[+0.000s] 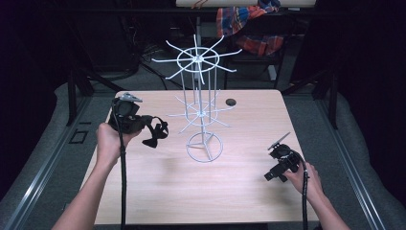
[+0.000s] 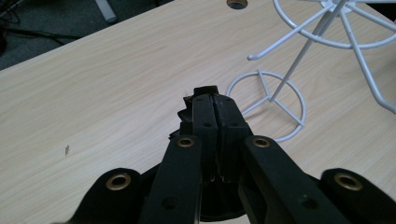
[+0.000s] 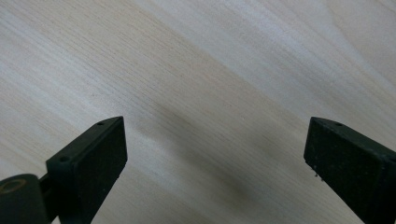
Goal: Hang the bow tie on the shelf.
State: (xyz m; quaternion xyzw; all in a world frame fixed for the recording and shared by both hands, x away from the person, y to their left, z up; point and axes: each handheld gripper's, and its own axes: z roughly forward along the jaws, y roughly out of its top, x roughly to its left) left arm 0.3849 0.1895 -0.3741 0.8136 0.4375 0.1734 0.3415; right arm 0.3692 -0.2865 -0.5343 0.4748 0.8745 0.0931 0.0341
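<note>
While the right gripper (image 1: 272, 177) gapes, the clenched left gripper (image 1: 154, 135) nears the wire rack (image 1: 201, 103).

No legible text, labels, brand marks, numbers or signs in any of the three views. Table top (image 1: 163, 191): bare pale wood grain, nothing printed; the small dark speck seen on it in the left gripper view is possibly a stain rather than a mark, too small to tell. White wire rack (image 1: 198, 103): no tag. Left gripper (image 2: 211, 95) and right gripper (image 3: 215, 154): black jaws with plain screw holes and brass fittings, no lettering seen. Plaid cloth (image 1: 249, 24) at far edge: pattern only.
</note>
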